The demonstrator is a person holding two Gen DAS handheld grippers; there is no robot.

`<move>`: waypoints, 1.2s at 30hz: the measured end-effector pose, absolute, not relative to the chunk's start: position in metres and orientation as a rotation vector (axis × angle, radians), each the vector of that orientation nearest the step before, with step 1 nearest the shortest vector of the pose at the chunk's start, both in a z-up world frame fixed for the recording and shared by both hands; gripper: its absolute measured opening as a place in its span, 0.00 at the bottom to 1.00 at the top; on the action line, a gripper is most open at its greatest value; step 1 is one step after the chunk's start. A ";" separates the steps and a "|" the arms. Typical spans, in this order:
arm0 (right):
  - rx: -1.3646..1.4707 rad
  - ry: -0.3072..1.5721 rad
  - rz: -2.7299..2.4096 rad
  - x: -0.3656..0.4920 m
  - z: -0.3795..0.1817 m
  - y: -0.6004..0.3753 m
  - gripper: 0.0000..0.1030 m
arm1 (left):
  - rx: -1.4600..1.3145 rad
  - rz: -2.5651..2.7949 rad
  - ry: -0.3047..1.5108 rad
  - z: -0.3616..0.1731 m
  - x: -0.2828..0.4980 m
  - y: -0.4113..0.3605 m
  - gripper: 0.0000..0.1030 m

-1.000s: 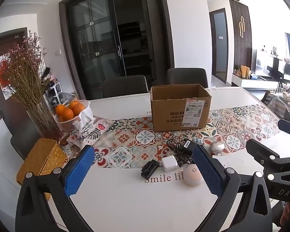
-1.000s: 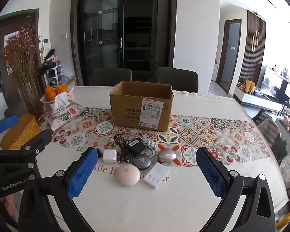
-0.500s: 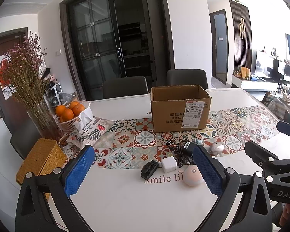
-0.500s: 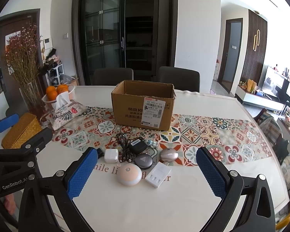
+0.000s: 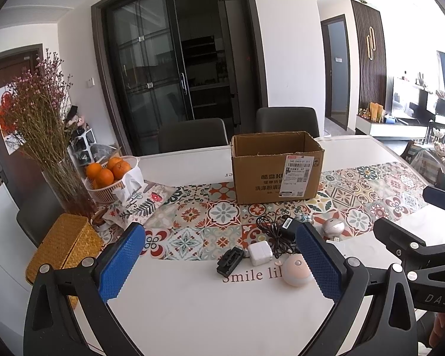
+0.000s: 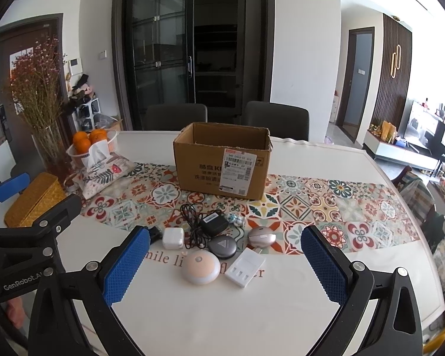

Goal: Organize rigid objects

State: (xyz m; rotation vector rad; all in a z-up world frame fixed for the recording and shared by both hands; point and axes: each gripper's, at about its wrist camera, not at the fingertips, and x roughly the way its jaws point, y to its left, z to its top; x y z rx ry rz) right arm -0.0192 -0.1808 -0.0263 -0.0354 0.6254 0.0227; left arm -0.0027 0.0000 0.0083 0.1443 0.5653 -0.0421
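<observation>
Both tongs spread wide, empty: left gripper point(image 5: 219, 264) and right gripper point(image 6: 225, 264) hang over the near table edge, short of the clutter. Items lie in a loose cluster just near of the open box point(image 6: 222, 160), none inside yet.

Likely first pick: white strip point(image 6: 245, 267), nearest the right gripper. Its long axis runs near-left to far-right. Best to turn the wrist so the fingers close across its short width. Round lamp point(image 6: 200, 266) sits just left; keep clear.
</observation>
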 end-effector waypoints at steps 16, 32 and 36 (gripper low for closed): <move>-0.033 0.636 0.034 -0.018 -0.028 -0.180 0.99 | 0.146 -0.048 0.567 0.007 -0.004 0.000 1.00; -0.026 0.653 0.040 -0.016 -0.029 -0.181 0.99 | 0.154 -0.049 0.573 0.003 0.000 0.000 1.00; -0.028 0.656 0.040 -0.016 -0.030 -0.180 0.99 | 0.153 -0.049 0.575 0.002 0.000 0.001 1.00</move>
